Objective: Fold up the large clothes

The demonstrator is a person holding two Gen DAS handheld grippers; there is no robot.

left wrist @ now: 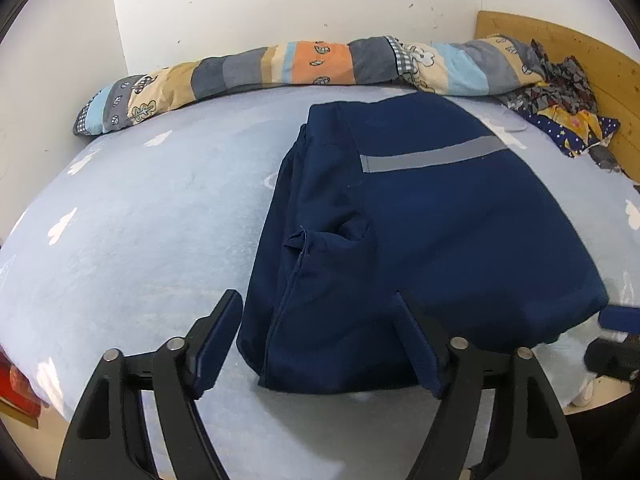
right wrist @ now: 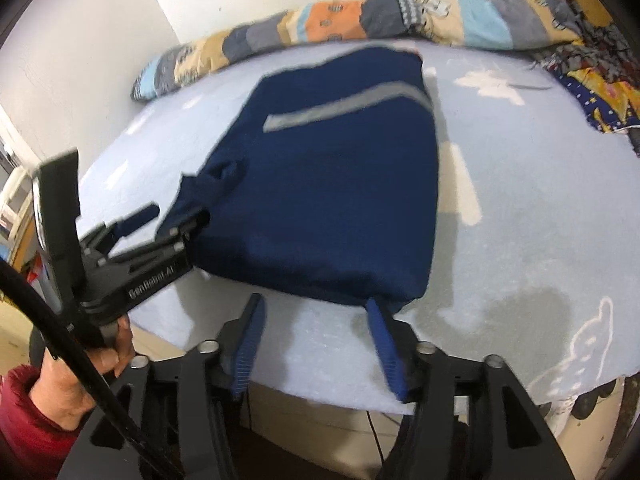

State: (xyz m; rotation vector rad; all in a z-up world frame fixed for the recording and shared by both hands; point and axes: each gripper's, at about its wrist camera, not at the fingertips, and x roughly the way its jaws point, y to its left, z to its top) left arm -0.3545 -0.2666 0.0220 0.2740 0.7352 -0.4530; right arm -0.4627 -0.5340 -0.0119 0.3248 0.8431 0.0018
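With both grippers, left gripper [left wrist: 320,340] and right gripper [right wrist: 316,340], released, we should grasp the folded navy jacket's [left wrist: 420,220] near hem at the bed's [left wrist: 140,220] front edge evenly.

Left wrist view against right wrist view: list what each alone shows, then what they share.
Only the left wrist view: a red object at the lower left edge. Only the right wrist view: a hand in a red sleeve holding the left gripper. Both: the folded navy garment with a grey stripe, the light blue bedsheet and the rolled patchwork quilt.
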